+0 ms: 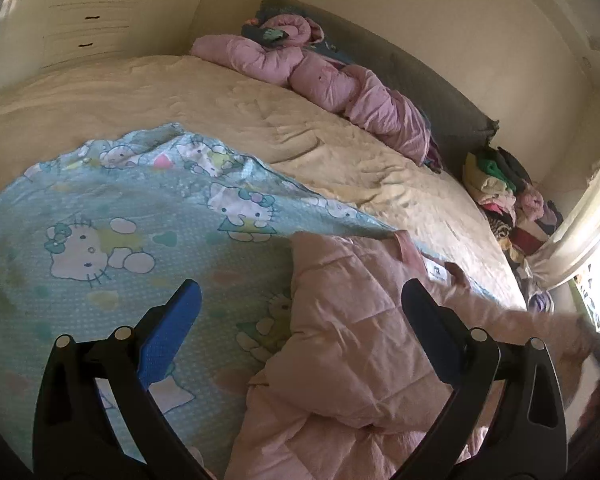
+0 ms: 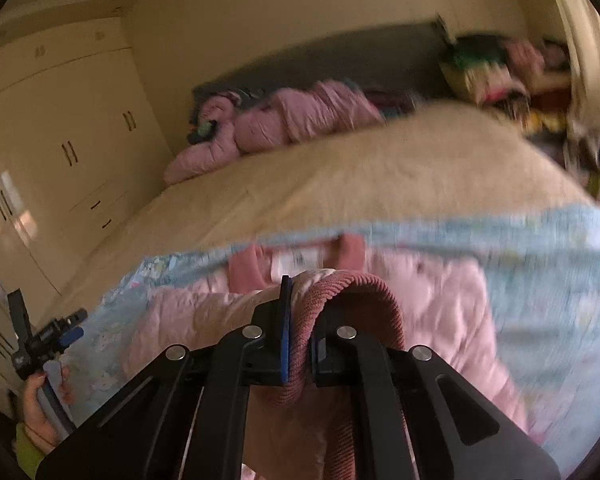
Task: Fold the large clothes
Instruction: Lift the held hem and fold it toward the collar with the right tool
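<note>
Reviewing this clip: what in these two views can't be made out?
- Pink quilted jacket: its lower part is cut off by the bottom edge of the left wrist view, behind the open left tongs.
- Right wrist view: motion blur smears the patterned blue sheet and the clothes pile.
- Ribbed cuff: the right tongs are shut on it, hiding the pinched part.
- Jacket label: too small to read.

A home bedroom: beyond the fingers a wide bed (image 1: 220, 92) under a cream cover runs to a grey headboard (image 1: 420, 76), cream wardrobe doors (image 2: 60, 140) stand off their left, and a heap of clothes (image 1: 496, 188) sits far right.
</note>
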Demonstrator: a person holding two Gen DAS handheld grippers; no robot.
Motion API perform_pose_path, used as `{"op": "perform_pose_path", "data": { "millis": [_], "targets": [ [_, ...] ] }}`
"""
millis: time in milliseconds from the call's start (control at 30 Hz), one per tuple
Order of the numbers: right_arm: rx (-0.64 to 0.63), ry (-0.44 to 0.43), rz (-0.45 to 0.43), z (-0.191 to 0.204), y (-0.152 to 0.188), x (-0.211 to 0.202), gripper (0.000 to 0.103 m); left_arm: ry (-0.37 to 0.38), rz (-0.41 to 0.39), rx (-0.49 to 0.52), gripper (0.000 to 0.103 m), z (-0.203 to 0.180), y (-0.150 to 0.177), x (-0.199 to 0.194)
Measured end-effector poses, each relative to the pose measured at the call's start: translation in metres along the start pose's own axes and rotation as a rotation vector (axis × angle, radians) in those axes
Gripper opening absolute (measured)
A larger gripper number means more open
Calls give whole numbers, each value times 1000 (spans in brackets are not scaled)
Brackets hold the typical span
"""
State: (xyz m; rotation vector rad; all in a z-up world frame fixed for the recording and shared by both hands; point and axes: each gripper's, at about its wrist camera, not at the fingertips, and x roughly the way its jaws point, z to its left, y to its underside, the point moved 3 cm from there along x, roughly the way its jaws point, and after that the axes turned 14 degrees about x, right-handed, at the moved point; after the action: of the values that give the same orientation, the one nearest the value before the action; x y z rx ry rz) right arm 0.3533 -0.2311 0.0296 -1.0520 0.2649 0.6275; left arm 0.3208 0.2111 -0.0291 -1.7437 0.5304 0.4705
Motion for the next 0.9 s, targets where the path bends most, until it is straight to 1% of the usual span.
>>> {"op": "perform_pose_path", "data": {
  "millis": [100, 167, 233, 367, 433, 533, 600, 633, 700, 767, 833, 900],
  "targets": [
    [-52, 19, -32, 11, -19, 3, 6, 2, 12, 30, 94, -10, 1, 6],
    [-68, 30, -44, 13, -26, 7, 5, 17, 22, 43, 94, -17, 2, 11],
    [-79, 43, -53, 12, -28, 10, 5, 40, 31, 65, 94, -28, 2, 17],
    [-102, 90, -63, 5, -26, 24, 5, 46, 64, 124, 94, -46, 8, 29],
    [-87, 108, -54, -4, -24, 31, 5, 54, 80, 161, 94, -57, 12, 35],
    [-44, 120, -29, -19, -19, 45, 5, 69, 80, 205, 92, -72, 14, 36],
    [-23, 127, -15, -26, -16, 52, 5, 88, 83, 232, 80, -82, 14, 38],
    [-16, 129, -8, -28, -13, 53, 5, 94, 87, 245, 77, -87, 15, 39],
    [0, 133, 5, -33, -9, 59, 5, 112, 106, 274, 68, -96, 19, 44],
    [12, 134, 14, -36, -6, 63, 5, 124, 125, 286, 61, -101, 23, 49],
    [22, 137, 24, -38, -3, 65, 6, 131, 144, 294, 59, -103, 27, 55],
    [33, 139, 29, -42, -1, 64, 6, 122, 167, 295, 57, -102, 31, 60]
  ]
}}
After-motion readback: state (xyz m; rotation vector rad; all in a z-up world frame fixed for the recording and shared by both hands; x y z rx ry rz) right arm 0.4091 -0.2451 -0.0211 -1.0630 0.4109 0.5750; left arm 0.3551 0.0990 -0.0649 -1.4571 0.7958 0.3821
